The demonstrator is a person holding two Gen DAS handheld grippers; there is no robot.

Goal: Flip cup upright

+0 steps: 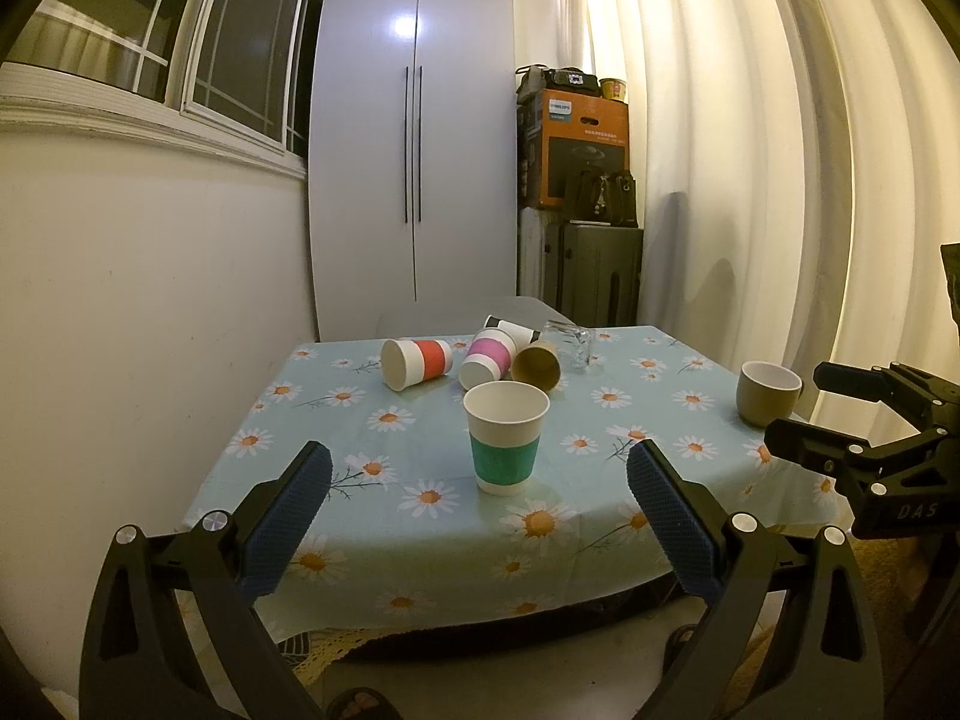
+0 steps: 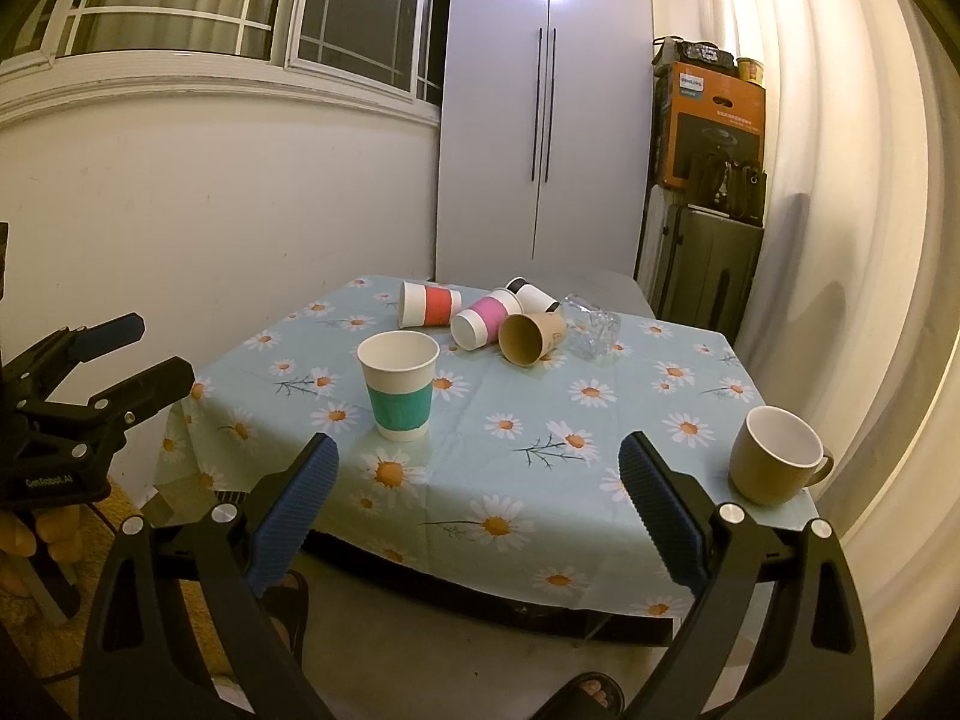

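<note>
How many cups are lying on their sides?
5, clustered at the table's far end: red-banded cup, pink-banded cup, black-and-white cup behind it, brown cup, clear glass. Others may be hidden.

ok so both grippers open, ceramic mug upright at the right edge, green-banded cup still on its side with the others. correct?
Not quite. The green-banded cup stands upright, mouth up, apart from the tipped cups behind it; the right wrist view shows this. The rest holds: the left gripper and right gripper are open, and the ceramic mug is upright.
</note>
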